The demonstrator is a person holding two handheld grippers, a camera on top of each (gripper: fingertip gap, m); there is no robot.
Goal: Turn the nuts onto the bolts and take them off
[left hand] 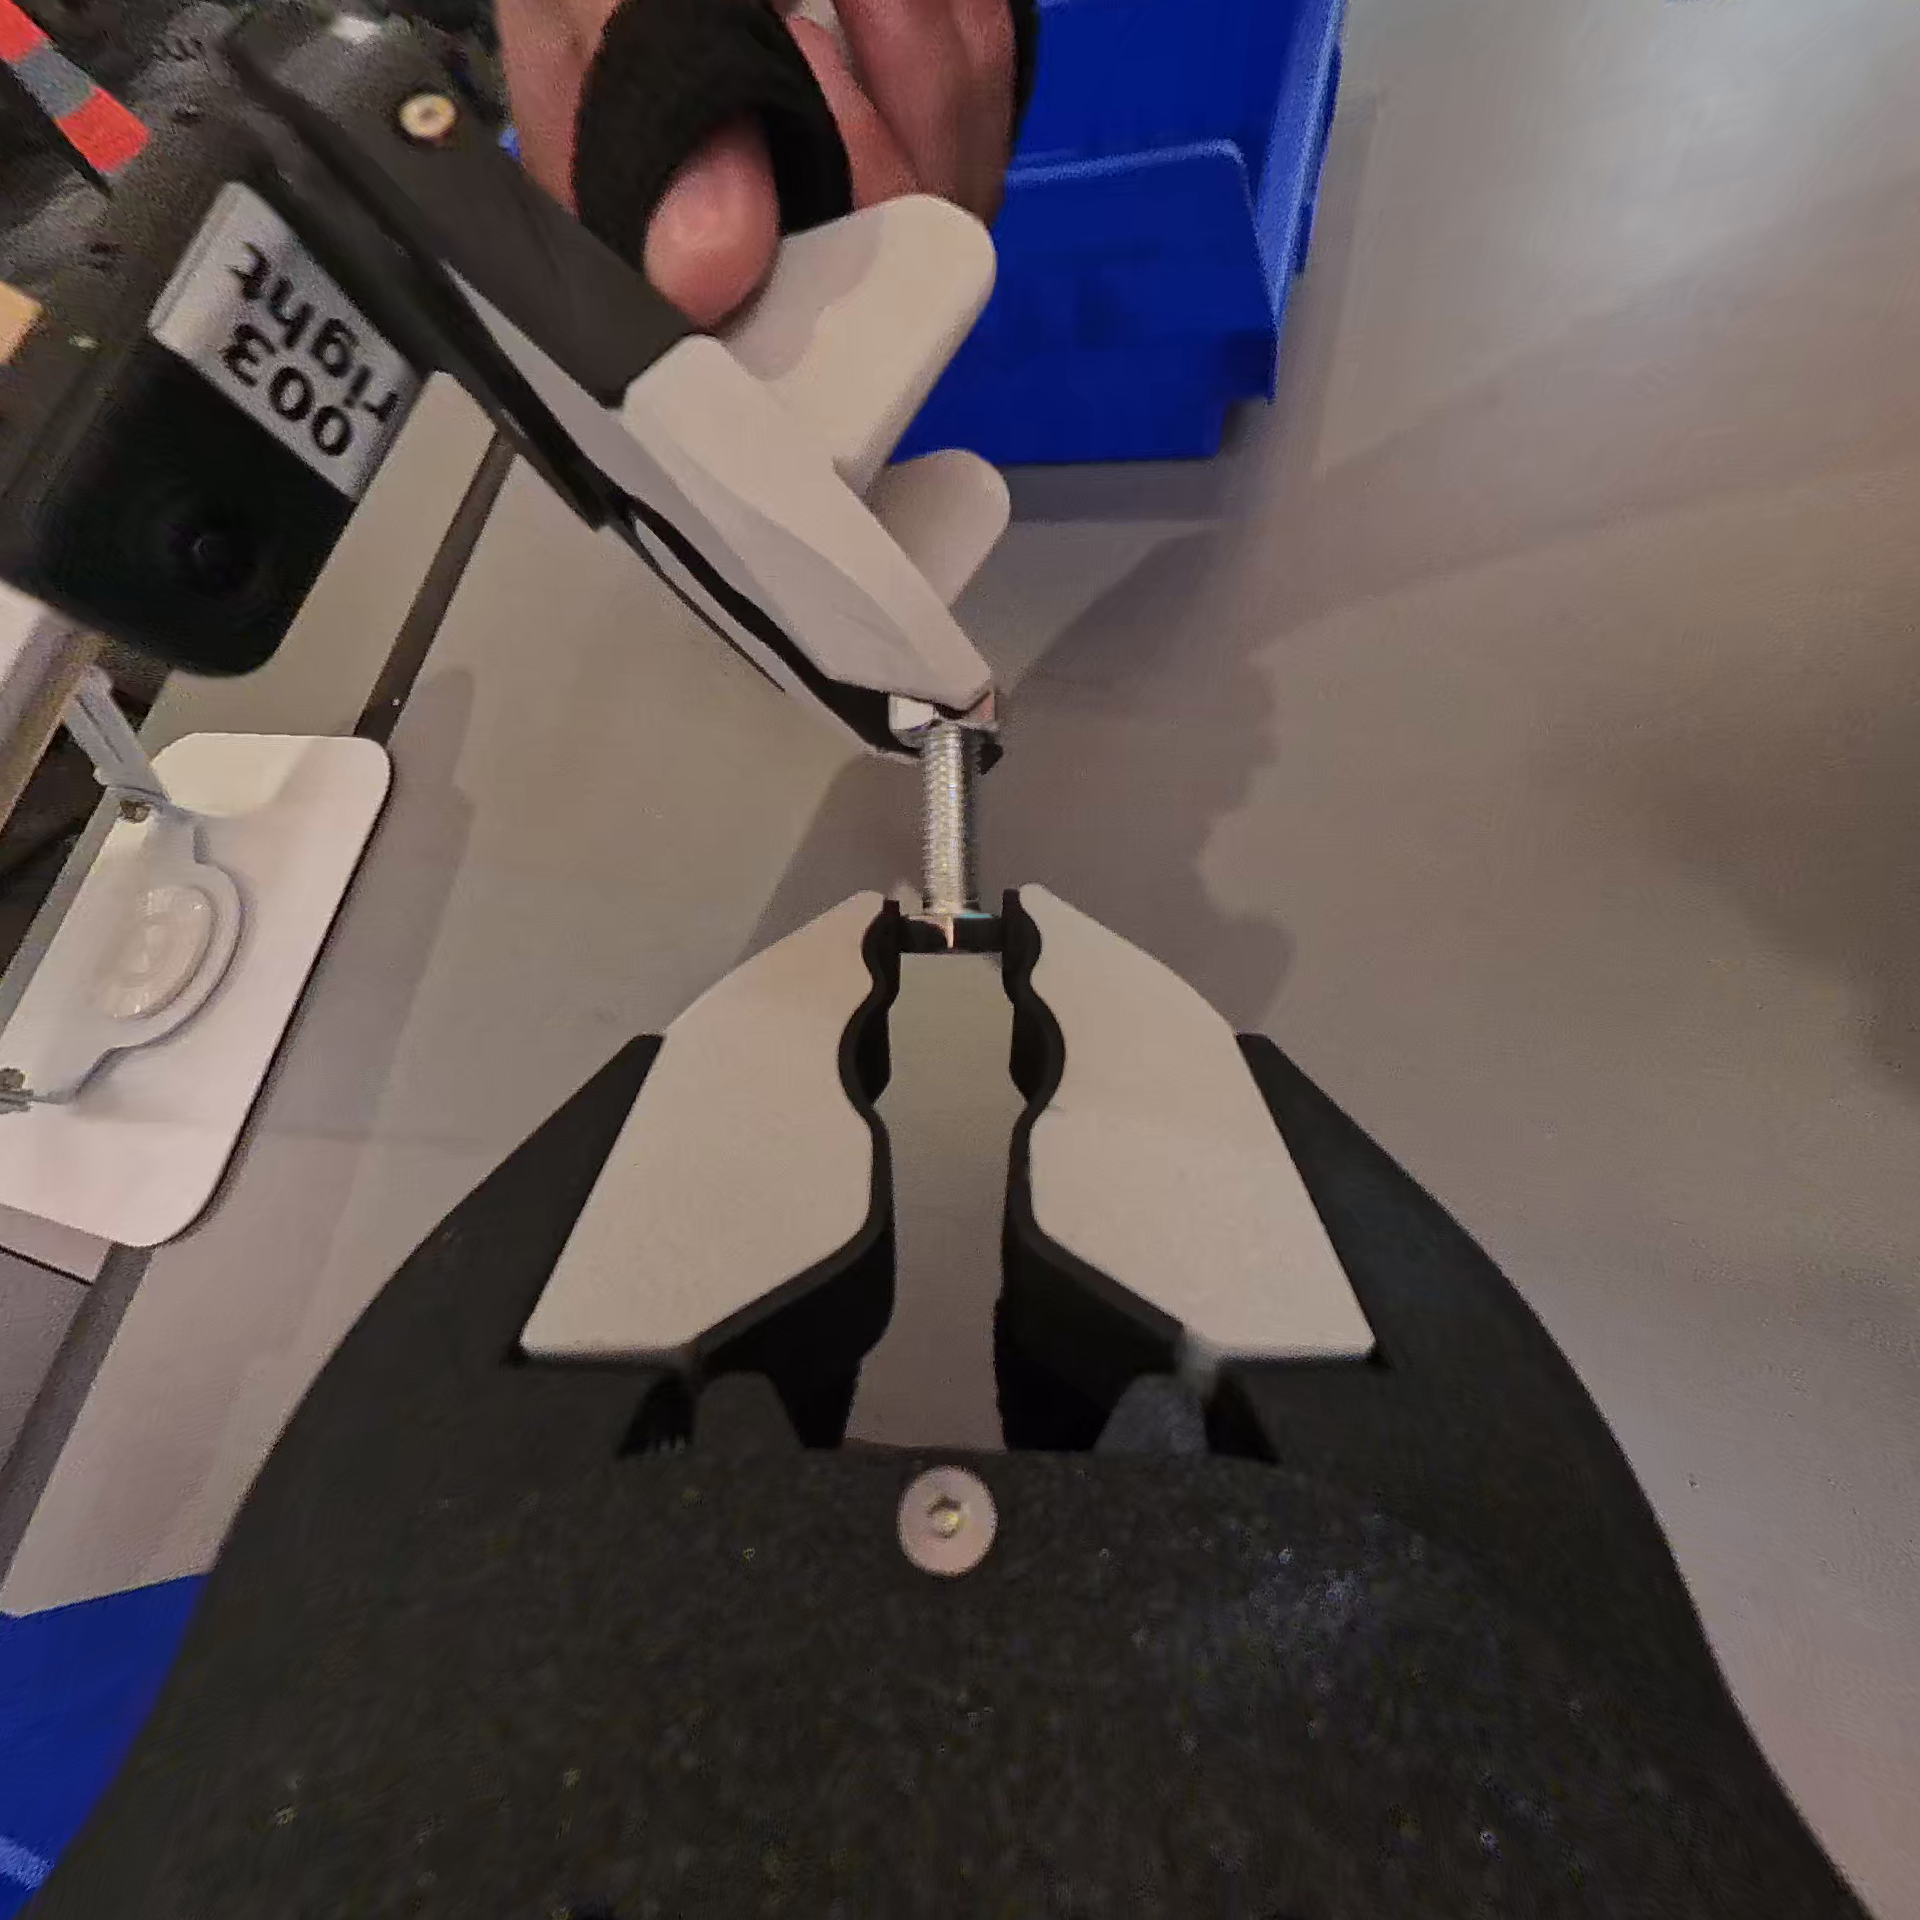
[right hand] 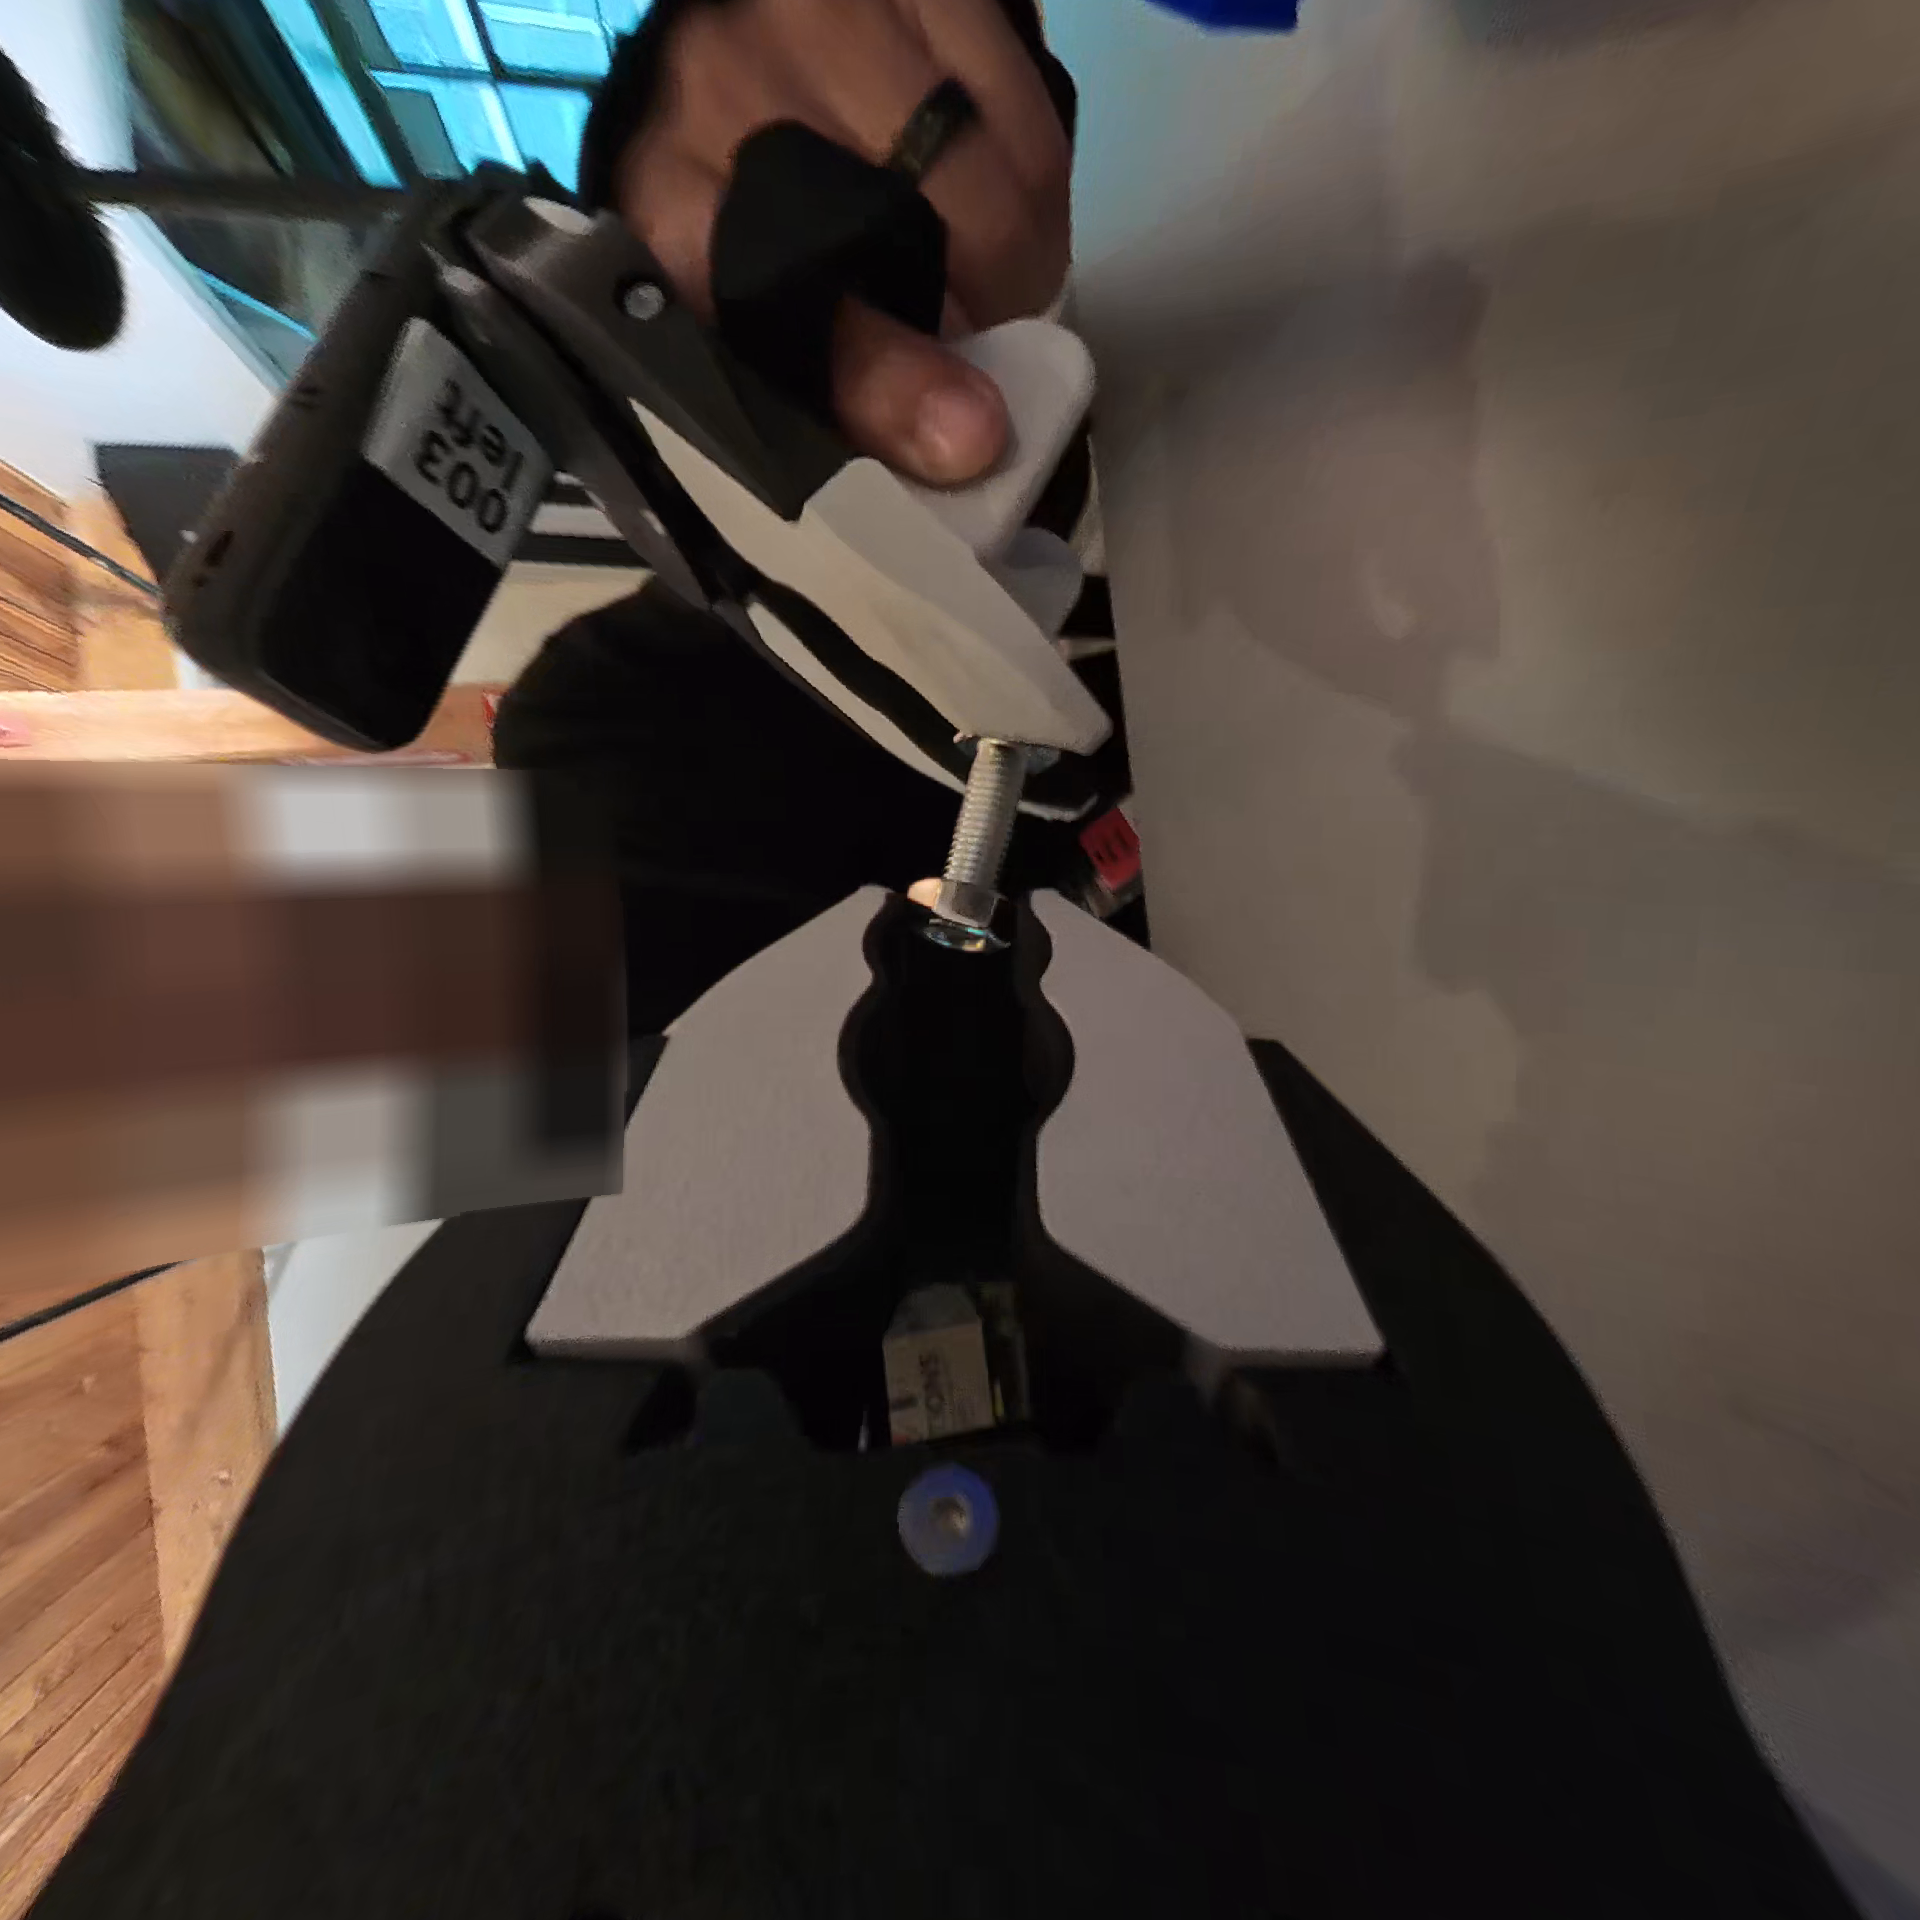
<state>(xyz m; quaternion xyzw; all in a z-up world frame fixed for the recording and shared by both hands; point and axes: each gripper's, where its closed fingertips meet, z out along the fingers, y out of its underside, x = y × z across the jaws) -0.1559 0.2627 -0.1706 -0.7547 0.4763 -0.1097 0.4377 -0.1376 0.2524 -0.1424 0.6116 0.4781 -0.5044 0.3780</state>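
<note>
Left of the bolt (left hand: 943,821), a white card (left hand: 260,1039) carrying a small metal fitting lies flat on the grey bench (left hand: 1507,831).

At centre, the bolt is held in the air between your two tools, off the bench. Your left claw (left hand: 951,914) is clamped on the bolt's head end. From there the threaded shank runs straight away from the claw, in line with its fingers.

At the far end of that shank, your right claw (left hand: 945,717) comes in at a slant from above and to the left of the bolt. It is closed on the nut (right hand: 961,916). In the right wrist view the nut sits at the very tip of the thread, with nearly the whole shank bare between the nut and the head.

The relation that matters is this: the bolt's long axis joins the two claws, head in the left and nut in the right. Any turning has to happen around that line. With so little thread engaged, a sideways tilt of the right claw would likely cross-thread the nut or drop it.

Beyond the bolt and to its right stands a blue bin (left hand: 1132,312).
</note>
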